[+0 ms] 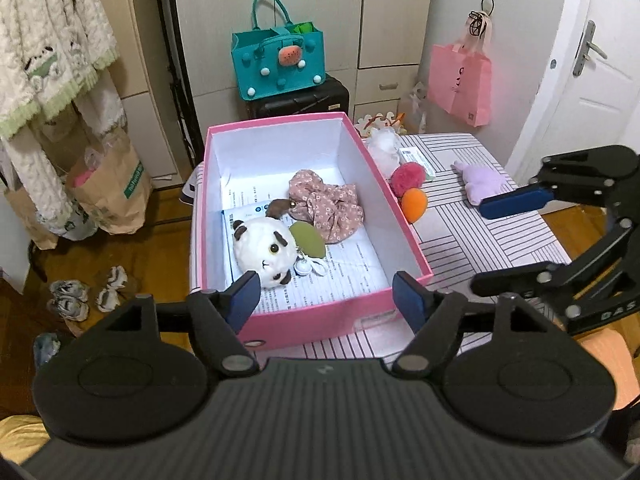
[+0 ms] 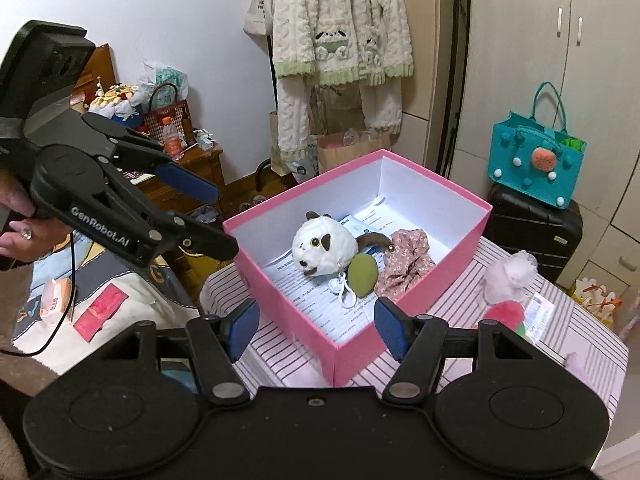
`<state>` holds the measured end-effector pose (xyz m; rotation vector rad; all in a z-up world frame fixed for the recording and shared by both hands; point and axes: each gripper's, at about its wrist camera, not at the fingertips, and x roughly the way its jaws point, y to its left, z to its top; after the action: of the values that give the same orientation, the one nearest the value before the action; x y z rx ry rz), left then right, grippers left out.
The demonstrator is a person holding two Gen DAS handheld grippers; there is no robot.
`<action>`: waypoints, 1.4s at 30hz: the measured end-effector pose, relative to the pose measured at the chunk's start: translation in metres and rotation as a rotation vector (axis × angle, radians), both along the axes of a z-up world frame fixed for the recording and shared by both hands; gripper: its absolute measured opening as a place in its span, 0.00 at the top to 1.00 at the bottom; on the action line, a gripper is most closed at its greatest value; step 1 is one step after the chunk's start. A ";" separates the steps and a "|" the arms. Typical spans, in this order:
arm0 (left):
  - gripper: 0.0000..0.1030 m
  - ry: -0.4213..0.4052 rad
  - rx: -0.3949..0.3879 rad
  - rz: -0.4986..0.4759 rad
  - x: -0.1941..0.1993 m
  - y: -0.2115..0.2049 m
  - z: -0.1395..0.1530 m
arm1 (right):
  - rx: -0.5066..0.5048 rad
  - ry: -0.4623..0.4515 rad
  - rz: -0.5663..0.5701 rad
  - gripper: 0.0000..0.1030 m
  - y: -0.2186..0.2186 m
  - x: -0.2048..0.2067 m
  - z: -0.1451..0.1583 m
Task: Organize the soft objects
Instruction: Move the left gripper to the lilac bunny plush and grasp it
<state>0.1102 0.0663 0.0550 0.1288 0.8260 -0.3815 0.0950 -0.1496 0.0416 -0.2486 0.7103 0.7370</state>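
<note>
A pink box (image 1: 320, 322) (image 2: 288, 300) stands on the striped table (image 1: 480, 240). Inside it lie a white plush with brown patches (image 1: 264, 250) (image 2: 324, 246), a green leaf-shaped piece (image 1: 307, 239) and a floral scrunchie (image 1: 328, 204) (image 2: 406, 268). Right of the box on the table are a red pompom (image 1: 407, 178), an orange sponge (image 1: 414, 205), a purple plush (image 1: 482, 182) and a white fluffy toy (image 1: 382, 146) (image 2: 510, 274). My left gripper (image 1: 327, 298) (image 2: 222, 222) hangs open and empty over the box's near wall. My right gripper (image 2: 318, 330) (image 1: 480, 246) is open and empty at the box's near corner.
A teal felt bag (image 1: 276, 60) sits on a black suitcase (image 2: 536, 232) behind the table. A pink bag (image 1: 460, 80) hangs near the white door. Paper bags (image 1: 108, 192) and slippers (image 1: 88, 292) are on the floor at the left. A printed packet (image 1: 414, 156) lies by the pompom.
</note>
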 end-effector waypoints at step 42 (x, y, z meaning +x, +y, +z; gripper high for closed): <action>0.19 -0.137 -0.144 -0.282 0.011 -0.190 -0.025 | -0.016 -0.136 -0.323 0.13 -0.180 -0.016 -0.040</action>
<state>0.1213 -0.1241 0.0303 0.1360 0.6432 -0.6883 0.0787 -0.3297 0.0020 -0.1905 0.6081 0.4033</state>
